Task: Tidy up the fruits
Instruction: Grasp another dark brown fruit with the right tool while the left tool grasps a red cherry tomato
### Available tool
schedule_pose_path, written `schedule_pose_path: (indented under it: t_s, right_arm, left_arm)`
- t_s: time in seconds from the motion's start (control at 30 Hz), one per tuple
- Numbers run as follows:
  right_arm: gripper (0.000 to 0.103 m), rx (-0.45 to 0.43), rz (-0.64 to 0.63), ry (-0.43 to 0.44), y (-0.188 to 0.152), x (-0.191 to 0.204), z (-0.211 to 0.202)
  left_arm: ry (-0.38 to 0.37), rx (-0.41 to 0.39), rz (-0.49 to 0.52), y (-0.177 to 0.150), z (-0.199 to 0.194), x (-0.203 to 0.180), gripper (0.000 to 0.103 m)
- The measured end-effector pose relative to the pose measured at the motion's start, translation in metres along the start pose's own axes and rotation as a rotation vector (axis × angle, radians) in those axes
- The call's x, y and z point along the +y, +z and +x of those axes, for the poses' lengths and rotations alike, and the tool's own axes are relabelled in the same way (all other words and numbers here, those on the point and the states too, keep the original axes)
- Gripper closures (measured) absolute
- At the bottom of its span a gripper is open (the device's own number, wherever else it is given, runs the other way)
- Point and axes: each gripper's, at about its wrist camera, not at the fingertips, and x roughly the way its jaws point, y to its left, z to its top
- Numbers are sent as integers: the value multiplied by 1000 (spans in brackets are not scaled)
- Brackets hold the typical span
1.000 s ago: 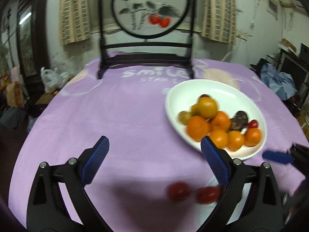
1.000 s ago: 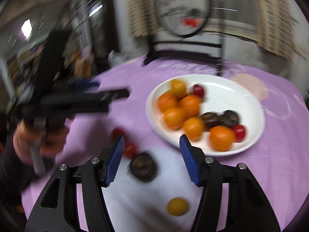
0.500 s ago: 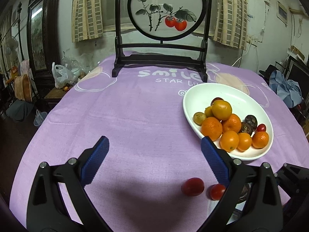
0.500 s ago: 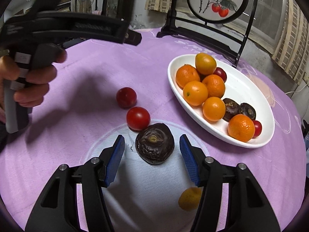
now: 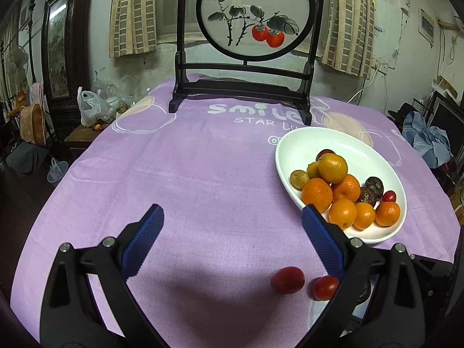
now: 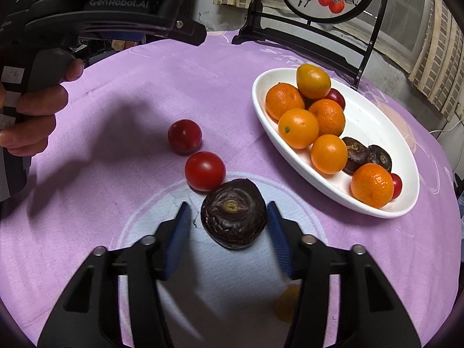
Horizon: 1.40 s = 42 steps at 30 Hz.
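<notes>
A wrinkled dark passion fruit [image 6: 233, 213] lies on the purple cloth between the blue pads of my right gripper [image 6: 229, 217], which is open with small gaps on both sides. Two red cherry tomatoes [image 6: 205, 170] [image 6: 184, 135] lie just beyond it; in the left wrist view they are the cherry tomatoes [image 5: 287, 279] [image 5: 324, 287]. The white oval plate [image 6: 377, 119] holds several oranges, dark passion fruits and small tomatoes. My left gripper [image 5: 232, 240] hangs wide open and empty above the cloth, left of the plate [image 5: 342, 142]. A small yellow fruit [image 6: 285, 301] lies partly hidden behind my right finger.
A black-framed round painted screen [image 5: 250, 20] stands at the table's far side. A hand [image 6: 32, 116] holds the left gripper's handle at the left of the right wrist view. Furniture, a plastic bag [image 5: 91, 108] and blue cloth [image 5: 429, 142] lie beyond the table's edges.
My right gripper has moved forward and down so its pads now flank the passion fruit, and its gap has narrowed. The left gripper has pulled back slightly and stays wide open.
</notes>
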Motion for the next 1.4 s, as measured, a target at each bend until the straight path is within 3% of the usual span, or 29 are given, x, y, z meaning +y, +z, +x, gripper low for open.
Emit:
schedule_pose_path:
  t_s: [0.1,0.23,0.37,0.47,0.63,0.7,1.03,1.4]
  right_arm:
    - [59,5,12,-8,-1,-3,-2]
    - [59,-15,103,66,-1,-18,-16]
    - [59,-74,201,93,-2,-36,-36]
    - [59,-92,224,86,-6,-41,-43]
    - [59,-105,241,87,-8,-43,-49]
    - [59,-104,245,84,-10,-43,-49]
    - [59,-110,252,85,-10,-44,-50]
    - [59,-116,254,79,-11,-45,-50]
  left_arm:
    - [0,-2,4,0,0,0,6]
    - [-33,6,40,0,2,3,6]
    - [-140,38,126,-6,4,3,7]
    - [-206,67,195,-15,5,-3,15]
    - [-221,108,310,-32,11,-21,40]
    - [-242,123,325,-36,13,-25,45]
    - [-261,174,394,-51,22,-41,60]
    - [-241,206,421,-60,31,-48,67]
